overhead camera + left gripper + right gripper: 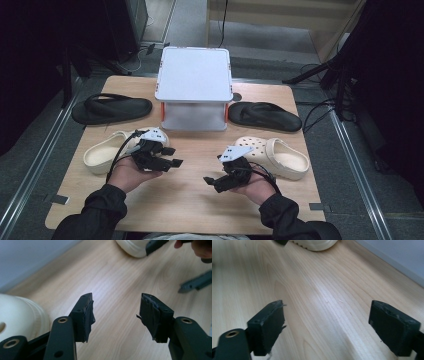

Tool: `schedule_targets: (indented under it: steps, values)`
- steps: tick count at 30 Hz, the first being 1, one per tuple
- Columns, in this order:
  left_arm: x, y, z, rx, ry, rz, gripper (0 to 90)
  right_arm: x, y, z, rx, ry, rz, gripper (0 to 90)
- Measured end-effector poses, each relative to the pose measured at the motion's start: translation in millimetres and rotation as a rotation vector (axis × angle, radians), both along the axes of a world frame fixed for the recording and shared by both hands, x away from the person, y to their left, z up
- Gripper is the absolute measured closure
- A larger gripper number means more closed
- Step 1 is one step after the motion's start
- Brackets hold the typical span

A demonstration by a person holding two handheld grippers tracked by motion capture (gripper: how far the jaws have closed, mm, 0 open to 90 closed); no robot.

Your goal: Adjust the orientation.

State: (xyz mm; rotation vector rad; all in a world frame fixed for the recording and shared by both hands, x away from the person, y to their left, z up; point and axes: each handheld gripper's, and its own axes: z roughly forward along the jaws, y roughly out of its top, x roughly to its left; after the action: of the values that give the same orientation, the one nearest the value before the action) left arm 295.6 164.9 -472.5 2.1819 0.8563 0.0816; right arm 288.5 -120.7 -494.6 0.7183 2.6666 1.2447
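The left claw (170, 156) stands open over bare worktop (190, 200), nothing between its jaws. Its black pads (86, 315) are wrapped in frayed tape. The right claw (212, 182) is likewise open and empty, jaws spread wide above the wood grain.

Just outboard of the left claw, behind the hand, lies the left cream clog (102, 155); the right cream clog (280, 157) lies just outboard of the right claw. Both are moulded foam: judged light, springy, matte and not fragile. The perforated toe domes are rounded and likely to slip from flat pads. The recommended hold is the thin heel rim or side wall of the opening, one jaw inside, one outside.

Farther out, beyond each clog, lies a black flip-flop: one on the left (110, 109), one on the right (265, 115). These appear flat, flexible and rubbery; grip the strap or sole edge.

Ahead, between the claws, sits a white plastic box (194, 117) with a smooth lid (194, 75) and orange latches.
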Motion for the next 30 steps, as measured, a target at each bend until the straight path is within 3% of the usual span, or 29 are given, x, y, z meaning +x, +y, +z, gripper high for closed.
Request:
schedule_targets:
  steps: [1,3,4,6,9,10,11,12,16,18,20,23,27,30]
  values:
    - [0.0,0.0,0.0,0.000,0.000,0.000,46.6,0.0,0.0,0.0,0.000,0.000,0.000,14.9]
    - [-1.8,-2.5,0.2,0.021,0.001,-0.031,48.4,2.3,-3.4,2.8,0.067,0.053,0.021,13.9]
    - [-2.6,-3.0,1.1,0.025,-0.002,-0.034,48.7,2.1,-3.7,3.3,0.060,0.033,0.012,13.8]
    - [-1.5,-2.7,2.4,-0.014,0.009,-0.027,49.0,0.8,-4.1,3.3,0.041,0.014,-0.008,13.3]
    - [1.6,-1.7,1.2,-0.024,0.037,-0.031,48.6,1.1,-4.5,1.4,0.046,0.035,0.007,13.7]
    - [2.3,-1.4,0.9,-0.020,0.055,-0.024,48.9,2.6,-5.0,0.1,0.076,0.110,0.035,24.6]
    - [2.3,-1.4,0.9,-0.020,0.055,-0.024,49.4,2.6,-5.0,0.1,0.076,0.110,0.035,24.6]
    - [1.9,-0.9,1.6,0.000,0.047,-0.018,49.8,4.4,-5.6,0.2,0.086,0.140,0.031,25.0]
    - [3.3,-0.5,0.3,0.030,0.069,-0.007,49.2,0.1,-5.6,3.5,0.044,0.093,0.016,25.1]
    - [3.4,-0.6,-0.6,0.042,0.063,-0.019,47.7,-3.1,-6.2,5.7,0.034,0.114,0.009,36.2]
    - [3.5,-1.0,-0.8,0.041,0.062,-0.023,43.9,-4.3,-7.1,6.8,0.026,0.138,-0.012,39.4]
    - [3.6,-1.6,0.7,0.014,0.065,-0.035,42.0,-4.2,-8.0,6.5,0.029,0.150,-0.026,42.0]
    - [4.8,-1.0,1.1,-0.028,0.082,-0.057,35.0,-5.5,-9.0,6.7,0.028,0.130,-0.022,41.8]
    - [5.6,-1.4,-0.7,-0.021,0.082,-0.061,32.9,-7.8,-6.9,6.4,-0.015,0.115,-0.006,38.5]
